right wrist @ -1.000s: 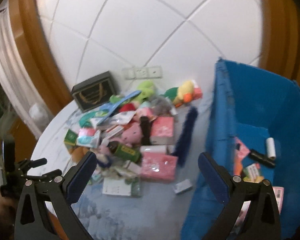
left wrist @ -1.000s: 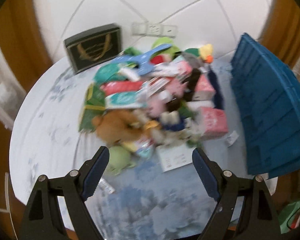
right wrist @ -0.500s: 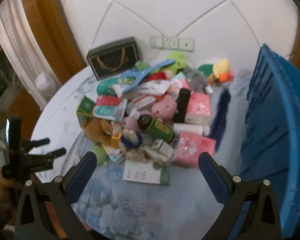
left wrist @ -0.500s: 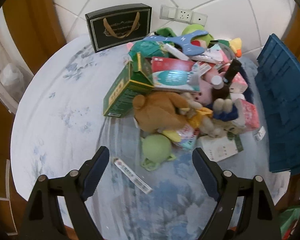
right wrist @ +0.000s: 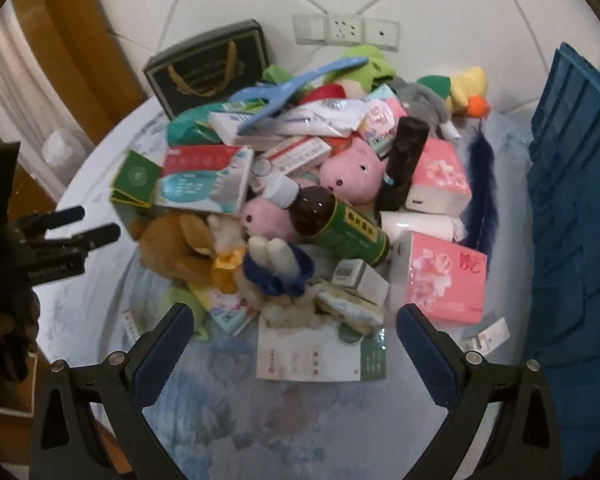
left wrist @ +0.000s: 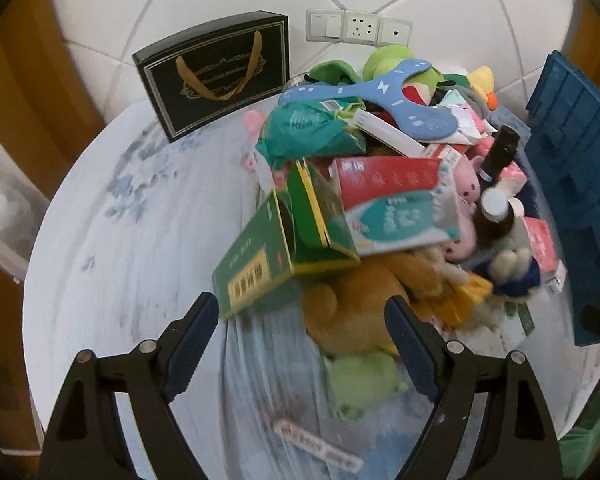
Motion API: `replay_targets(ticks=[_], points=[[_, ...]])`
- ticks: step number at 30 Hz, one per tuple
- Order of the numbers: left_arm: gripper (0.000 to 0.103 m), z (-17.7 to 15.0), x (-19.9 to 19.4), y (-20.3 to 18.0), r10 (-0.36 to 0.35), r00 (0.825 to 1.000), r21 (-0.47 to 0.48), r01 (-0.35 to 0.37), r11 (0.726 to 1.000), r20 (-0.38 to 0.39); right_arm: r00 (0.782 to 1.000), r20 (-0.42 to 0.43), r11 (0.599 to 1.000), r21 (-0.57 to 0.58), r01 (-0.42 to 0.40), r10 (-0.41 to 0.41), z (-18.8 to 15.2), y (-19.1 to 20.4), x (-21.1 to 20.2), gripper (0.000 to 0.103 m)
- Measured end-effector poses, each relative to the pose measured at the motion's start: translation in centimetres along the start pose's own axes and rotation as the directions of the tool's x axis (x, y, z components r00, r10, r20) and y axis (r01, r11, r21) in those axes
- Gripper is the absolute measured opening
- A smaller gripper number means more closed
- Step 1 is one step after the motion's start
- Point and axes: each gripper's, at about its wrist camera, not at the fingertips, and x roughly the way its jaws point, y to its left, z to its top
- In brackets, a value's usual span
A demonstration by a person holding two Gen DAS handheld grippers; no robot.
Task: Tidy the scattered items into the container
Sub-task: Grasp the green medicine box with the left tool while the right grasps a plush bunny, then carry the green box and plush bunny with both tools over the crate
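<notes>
both grippers gape wide, left gripper (left wrist: 302,332) low over green box (left wrist: 268,258)

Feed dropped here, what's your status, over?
Left gripper open, empty, near green box. Right gripper open, empty, above pile. Blue crate on right. Nothing in the way.

Black angular claw (left wrist: 302,344) arms, silver screws, dark blue finger pads (left wrist: 192,344).

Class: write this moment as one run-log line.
left gripper: open, over brown plush | right gripper: open, empty | pile on table | blue crate at right
</notes>
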Motion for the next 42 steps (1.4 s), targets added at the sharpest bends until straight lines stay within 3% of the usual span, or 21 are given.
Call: replay_targets(ticks=[5,11,17,19,26,42], points=[[0.085,1.4,2.7,-0.5,0.005,1.0,0.027,-0.005,1.0,0.003,0.999,-0.011,0.999,0.023,0.034,-0.033,0.5,-0.1,2.3,0.103],[0.085,1.7,5.4,-0.9,0.073,0.997,0.067,-0.073,0.995,0.01,0.997,-0.046,0.998,0.03,0.06,-0.058,1.0,0.0,5.6,0.103],[0.085,1.2,5.8,0.1,0.032,0.999,0.047,-0.034,0.998,0.03,0.995,-0.076,0.998,-0.001,0.066,-0.066,1.5,0.9,8.6,0.101],[0.075,1.2,5.8,0.9,0.01,0.999,0.015,-0.01,1.0,0.038,0.994,-0.088,0.998,0.001,0.069,-0.069,1.7,1.1,9.6,0.091],[0.064,0.7,5.0,3.2,-0.025,0.997,-0.025,0.027,0.999,0.075,0.994,-0.103,0.999,0.025,0.044,-0.041,1.7,1.2,10.4,0.035],[0.056,-1.0,-1.4,5.1,-0.034,0.99,-0.081,0.045,0.996,0.136,0.999,-0.038,0.999,0.051,-0.003,0.005,1.8,1.4,4.8,0.032]])
